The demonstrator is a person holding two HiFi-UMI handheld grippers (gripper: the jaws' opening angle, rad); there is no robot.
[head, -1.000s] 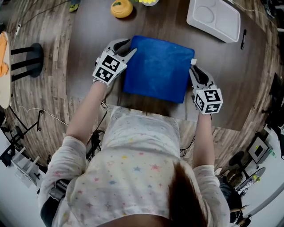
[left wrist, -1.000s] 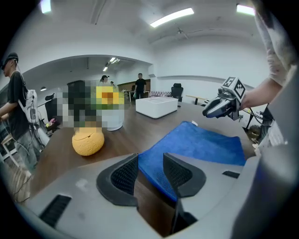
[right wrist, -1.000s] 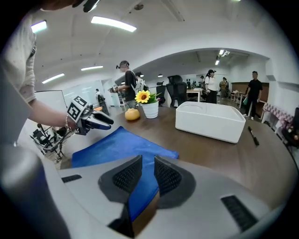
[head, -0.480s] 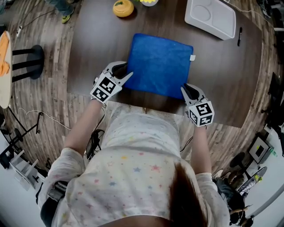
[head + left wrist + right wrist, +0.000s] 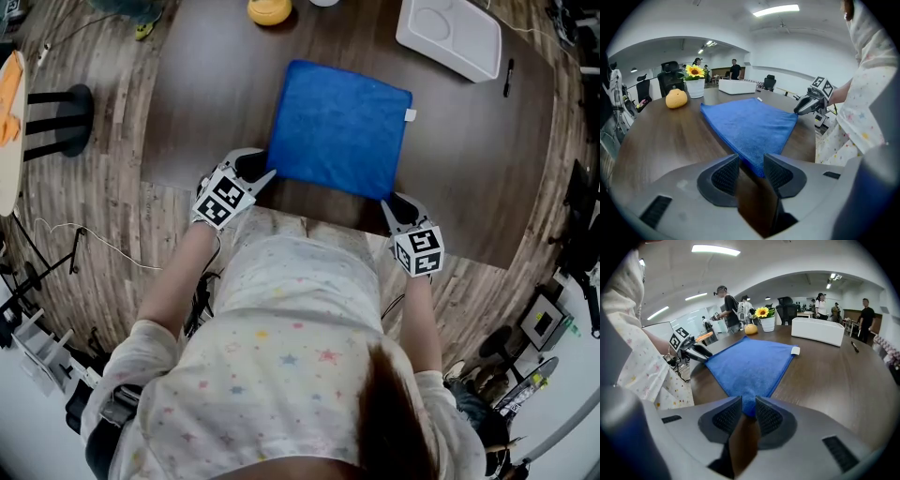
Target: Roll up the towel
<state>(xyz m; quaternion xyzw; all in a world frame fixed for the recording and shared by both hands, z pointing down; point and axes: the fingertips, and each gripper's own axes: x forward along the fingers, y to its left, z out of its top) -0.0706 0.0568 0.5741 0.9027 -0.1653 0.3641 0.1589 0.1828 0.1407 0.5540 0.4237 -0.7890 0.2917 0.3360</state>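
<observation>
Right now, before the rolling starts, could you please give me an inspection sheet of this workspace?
Surface: dark wooden table, no spill seen.
Job's things: blue towel flat and unrolled, white tag at its far right corner.
Clutter: orange round object, sunflower pot, white tray, pen, all beyond the towel.
Grippers: left hand-held gripper open, near left towel corner between its jaws; right hand-held gripper shut on the near right corner.
Cables: cables on the floor beside the person.
Surroundings: office, stool on the floor, people standing far behind.
</observation>
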